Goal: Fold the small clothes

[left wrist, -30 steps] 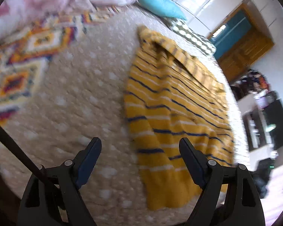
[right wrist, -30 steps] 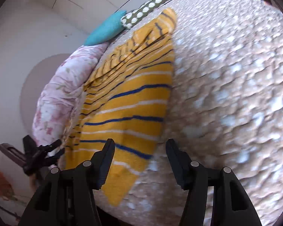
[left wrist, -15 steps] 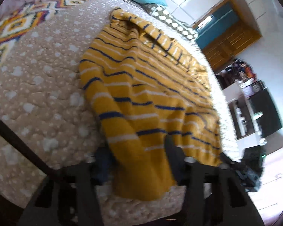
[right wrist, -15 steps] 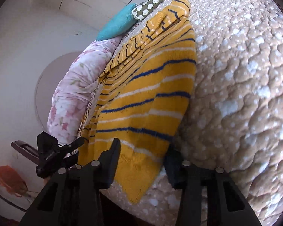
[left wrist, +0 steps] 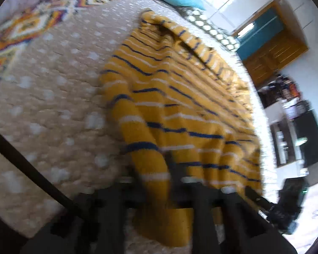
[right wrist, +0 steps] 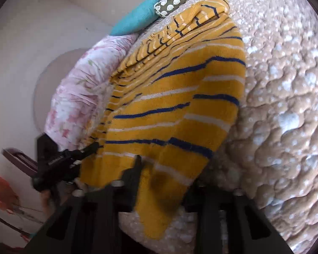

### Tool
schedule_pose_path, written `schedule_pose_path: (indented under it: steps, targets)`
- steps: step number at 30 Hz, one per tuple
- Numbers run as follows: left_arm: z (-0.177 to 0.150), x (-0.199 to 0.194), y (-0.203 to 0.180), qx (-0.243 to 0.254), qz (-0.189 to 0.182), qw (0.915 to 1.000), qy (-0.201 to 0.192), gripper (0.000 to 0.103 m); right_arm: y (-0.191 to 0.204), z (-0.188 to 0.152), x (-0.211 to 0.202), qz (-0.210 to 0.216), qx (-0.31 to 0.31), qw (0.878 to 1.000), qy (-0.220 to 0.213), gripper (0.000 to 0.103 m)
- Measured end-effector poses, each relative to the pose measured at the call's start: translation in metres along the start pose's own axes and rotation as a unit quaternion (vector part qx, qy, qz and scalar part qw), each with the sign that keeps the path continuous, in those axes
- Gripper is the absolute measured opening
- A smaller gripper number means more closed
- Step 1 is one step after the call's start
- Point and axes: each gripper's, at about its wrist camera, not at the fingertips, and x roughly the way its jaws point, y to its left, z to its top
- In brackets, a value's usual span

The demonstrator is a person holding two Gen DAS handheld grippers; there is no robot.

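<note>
A: Where is the yellow striped sweater [left wrist: 180, 97]?

B: Spread on the dotted beige bedspread [left wrist: 53, 97], its hem at the near edge, with a teal pillow [right wrist: 137, 19] beyond the collar.

A: And the left claw [left wrist: 156, 182]?

B: Clenched on the hem's near-left corner; cloth bunches between its fingers, though that view is blurred.

A: The right claw [right wrist: 163, 182]?

B: Grasping the hem's other corner, fabric drooping between its fingers. The left tool shows at the picture's left side.
</note>
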Motion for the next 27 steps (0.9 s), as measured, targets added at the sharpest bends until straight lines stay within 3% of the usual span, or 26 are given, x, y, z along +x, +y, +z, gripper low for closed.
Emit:
schedule_pose_path:
  steps: [7, 12, 21, 24, 27]
  targets:
    - [-0.012, -0.06, 0.0, 0.0, -0.015, 0.9987, -0.049, 0.008, 0.002, -0.002, -0.042, 0.007, -0.023, 1.0, -0.006, 0.007]
    - [-0.033, -0.091, -0.017, 0.03, -0.019, 0.9979, -0.055, 0.008, 0.002, -0.02, -0.078, 0.003, -0.042, 0.999, 0.006, 0.007]
    - [-0.104, -0.103, -0.018, 0.102, 0.034, 0.9936, -0.033, 0.008, -0.019, -0.082, -0.102, 0.004, -0.032, 0.997, 0.063, 0.006]
    - [-0.094, -0.102, -0.019, 0.108, 0.037, 0.9927, -0.04, 0.008, -0.019, -0.071, -0.105, 0.007, -0.034, 0.998, 0.05, 0.007]
    - [-0.06, -0.1, -0.027, 0.108, 0.022, 0.9927, -0.05, 0.008, -0.003, -0.039, -0.104, 0.011, -0.052, 0.998, 0.029, 0.007]
